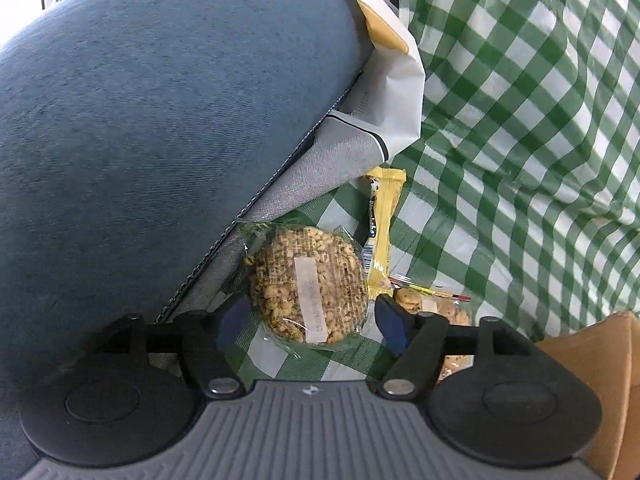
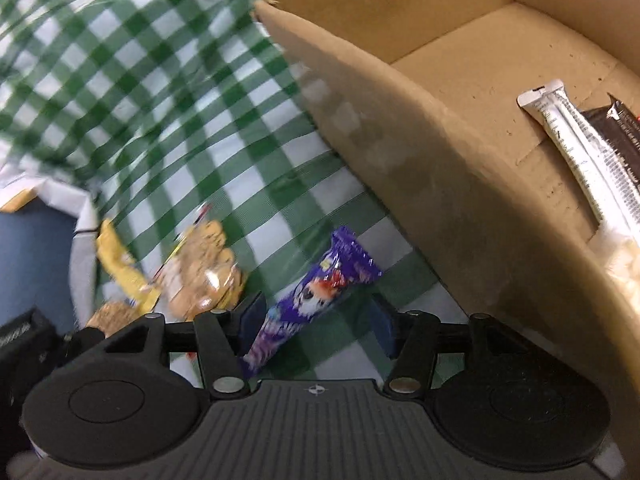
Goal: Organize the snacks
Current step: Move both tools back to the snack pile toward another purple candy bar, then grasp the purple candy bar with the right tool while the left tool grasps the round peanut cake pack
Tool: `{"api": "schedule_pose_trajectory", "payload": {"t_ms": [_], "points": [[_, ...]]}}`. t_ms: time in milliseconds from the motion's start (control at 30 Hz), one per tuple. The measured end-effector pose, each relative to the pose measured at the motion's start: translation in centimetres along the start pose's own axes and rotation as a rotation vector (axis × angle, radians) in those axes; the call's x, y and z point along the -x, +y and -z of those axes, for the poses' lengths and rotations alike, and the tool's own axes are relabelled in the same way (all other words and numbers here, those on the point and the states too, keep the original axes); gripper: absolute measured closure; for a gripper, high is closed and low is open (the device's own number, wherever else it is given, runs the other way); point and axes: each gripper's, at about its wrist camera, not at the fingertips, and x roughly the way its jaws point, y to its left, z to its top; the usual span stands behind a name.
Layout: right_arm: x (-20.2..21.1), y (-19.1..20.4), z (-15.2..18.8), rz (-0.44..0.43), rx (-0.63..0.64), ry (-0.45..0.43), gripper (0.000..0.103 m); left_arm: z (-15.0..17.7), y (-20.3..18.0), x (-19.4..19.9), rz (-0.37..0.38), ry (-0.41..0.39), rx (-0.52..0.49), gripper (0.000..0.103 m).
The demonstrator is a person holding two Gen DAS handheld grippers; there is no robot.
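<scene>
The left gripper (image 1: 310,320) stood wide open low in the frame, its blue pads on either side of a round oat cake (image 1: 307,283) in clear wrap; neither pad plainly touched it. Just right of the cake lay a yellow bar (image 1: 382,236), and lower right of that a cookie bag (image 1: 430,306), all on the green check cloth (image 1: 520,140). A blue cushion (image 1: 160,120) filled the upper left, with a white bag (image 1: 394,80) tucked beside it.

The right gripper (image 2: 316,326) was also wide open, a purple cone wrapper (image 2: 312,300) lying between its fingers on the cloth, nearer the left pad. Whether that pad touched it could not be told. Left of it sat the cookie bag and yellow bar, blurred. A cardboard box (image 2: 420,128) rose at right, holding a white bar (image 2: 580,148) and a dark packet (image 2: 618,136).
</scene>
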Motion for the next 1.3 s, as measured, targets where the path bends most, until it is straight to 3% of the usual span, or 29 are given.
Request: {"api": "schedule_pose_trajectory", "payload": {"t_ms": [200,267,333,533,667,867,1000,1133,1300], "points": [[-1.8,1.3,-0.4,0.085,0.094,-0.029,0.052,0.0,-1.1,-1.7,-0.065,0.011,-0.03,0.023],[-1.8,1.7,-0.2,0.107,0.138,-0.056,0.078,-0.2,-1.2,-2.3,-0.073,0.021,-0.026,0.023],[-1.7,1.8,-0.4,0.097,0.165,-0.064,0.086,-0.4,-1.1,-2.6,-0.072,0.025,-0.008,0.022],[0.4,2.3,0.0,0.055,0.277,-0.078,0.089,-0.3,-2.0,-3.2,-0.089,0.02,-0.052,0.019],[3.8,2.8,0.9,-0.037,0.427,-0.074,0.089,-0.4,-2.1,-3.7,-0.1,0.014,-0.086,0.019],[9.5,0.5,3.4,-0.193,0.663,0.02,0.089,-0.1,-2.7,-3.8,-0.12,0.0,-0.14,0.022],[11.9,-1.1,5.4,-0.236,0.812,0.025,0.089,0.0,-2.5,-2.7,-0.122,-0.025,-0.158,0.039],[13.2,-2.3,6.8,-0.275,0.914,-0.004,0.088,0.3,-2.0,-1.5,-0.113,-0.02,-0.187,0.041],[12.3,-3.5,8.8,-0.312,0.963,-0.02,0.088,0.7,-0.4,0.2,-0.069,-0.019,-0.156,0.064]]}}
